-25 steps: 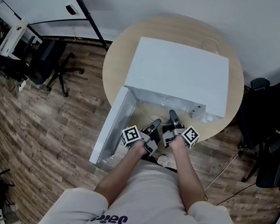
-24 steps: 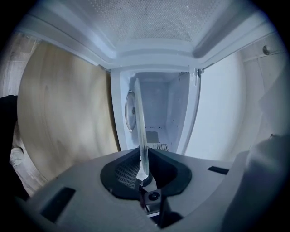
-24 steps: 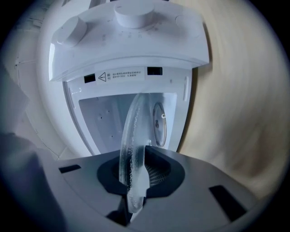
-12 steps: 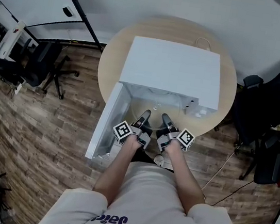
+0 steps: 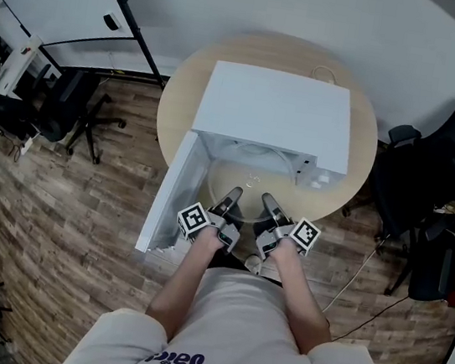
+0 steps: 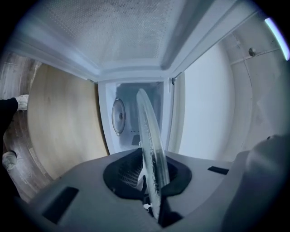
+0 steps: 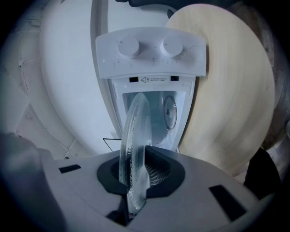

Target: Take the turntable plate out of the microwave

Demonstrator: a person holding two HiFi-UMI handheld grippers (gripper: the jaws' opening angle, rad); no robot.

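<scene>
The clear glass turntable plate (image 5: 247,182) hangs level in front of the open white microwave (image 5: 276,112), its far part still at the cavity's mouth. My left gripper (image 5: 231,198) grips its near-left rim; the jaws are closing, and in the left gripper view the plate (image 6: 147,136) stands edge-on between the pads of that gripper (image 6: 152,183). My right gripper (image 5: 268,203) is shut on the near-right rim; in the right gripper view the plate (image 7: 135,131) runs out of the jaws of this gripper (image 7: 133,181) toward the cavity.
The microwave's door (image 5: 166,197) stands open to the left, past the round wooden table (image 5: 178,102). Its control panel (image 7: 149,52) with two knobs is on the right. A cable (image 5: 324,71) lies behind it. Office chairs (image 5: 429,190) (image 5: 77,108) stand on both sides.
Both grippers have drawn back from the microwave's mouth toward the person and risen a little. The plate has come out with them and now shows in front of the opening.
</scene>
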